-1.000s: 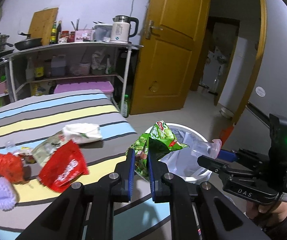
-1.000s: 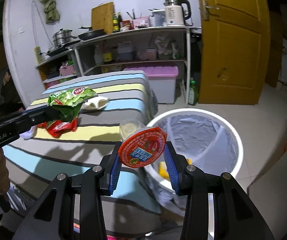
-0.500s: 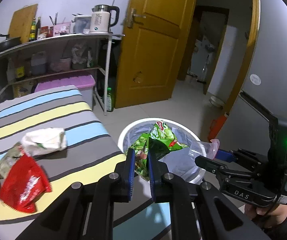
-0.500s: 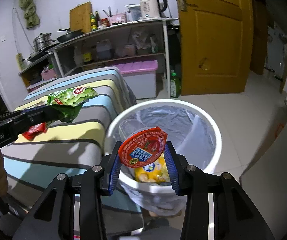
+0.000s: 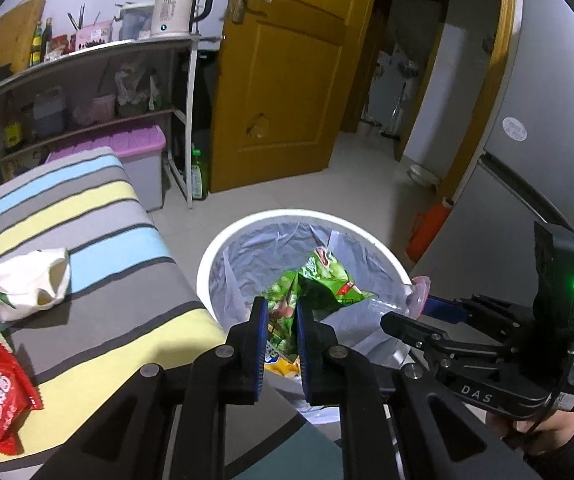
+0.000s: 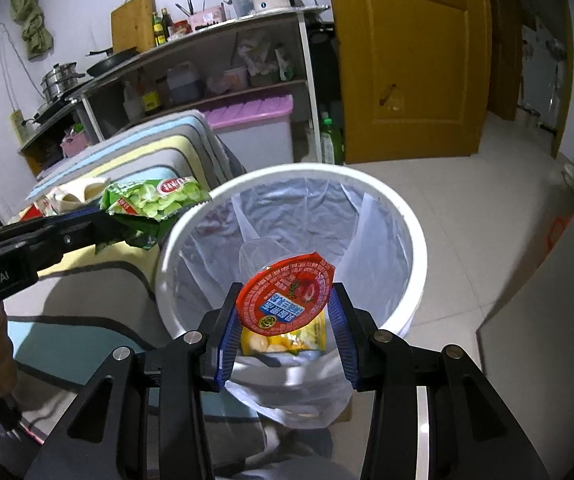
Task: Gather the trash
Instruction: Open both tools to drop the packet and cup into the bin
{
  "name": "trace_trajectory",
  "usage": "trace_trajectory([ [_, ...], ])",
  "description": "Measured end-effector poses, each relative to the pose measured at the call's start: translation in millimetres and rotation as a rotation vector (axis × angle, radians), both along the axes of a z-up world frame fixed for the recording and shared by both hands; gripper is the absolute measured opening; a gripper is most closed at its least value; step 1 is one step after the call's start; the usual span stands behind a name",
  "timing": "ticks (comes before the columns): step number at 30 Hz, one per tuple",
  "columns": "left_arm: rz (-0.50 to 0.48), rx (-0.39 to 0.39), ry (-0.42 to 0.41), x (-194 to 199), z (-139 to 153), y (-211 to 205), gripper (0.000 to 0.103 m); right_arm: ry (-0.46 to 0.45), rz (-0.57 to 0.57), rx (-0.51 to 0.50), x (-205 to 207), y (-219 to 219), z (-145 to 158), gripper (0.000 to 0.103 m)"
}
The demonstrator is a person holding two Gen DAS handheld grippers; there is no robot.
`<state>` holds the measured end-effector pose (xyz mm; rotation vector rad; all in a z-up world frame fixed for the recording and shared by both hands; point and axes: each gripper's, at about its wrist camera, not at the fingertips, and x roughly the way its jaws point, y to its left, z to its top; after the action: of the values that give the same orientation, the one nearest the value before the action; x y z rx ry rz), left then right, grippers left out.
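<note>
Left wrist view: left tool (image 5: 278,332) grips green snack bag (image 5: 319,280) over bin (image 5: 215,248); right tool (image 6: 283,328) clamps plastic cup (image 6: 283,296).

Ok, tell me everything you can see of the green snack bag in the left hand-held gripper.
The green snack bag is a crinkled, glossy foil-like packet printed with pale green pieces and a red oval logo. The left hand-held gripper pinches one end between its blue pads, and the rest sticks out forward, creased and partly folded. In the left wrist view it hangs over the white bin with the clear liner; in the right wrist view it sits just at the bin's rim. Nothing else visibly touches it.
</note>
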<state>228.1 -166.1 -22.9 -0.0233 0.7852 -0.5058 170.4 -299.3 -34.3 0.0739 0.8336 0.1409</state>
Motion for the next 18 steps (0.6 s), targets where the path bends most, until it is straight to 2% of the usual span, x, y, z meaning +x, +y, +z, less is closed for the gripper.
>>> trace_trajectory([
  [2,0.0,0.0,0.011,2,-3,1,0.025,0.005,-0.003,-0.003,0,0,-4,0.044],
  [4,0.004,-0.006,0.018,2,-4,2,0.028,0.01,-0.005,-0.001,0,0,-6,0.048],
  [12,0.022,-0.023,0.008,-6,2,12,0.028,-0.016,-0.006,-0.015,-6,0,1,0.05],
  [18,0.053,-0.045,-0.023,-21,15,28,0.028,-0.052,0.001,-0.019,-17,8,17,0.05],
])
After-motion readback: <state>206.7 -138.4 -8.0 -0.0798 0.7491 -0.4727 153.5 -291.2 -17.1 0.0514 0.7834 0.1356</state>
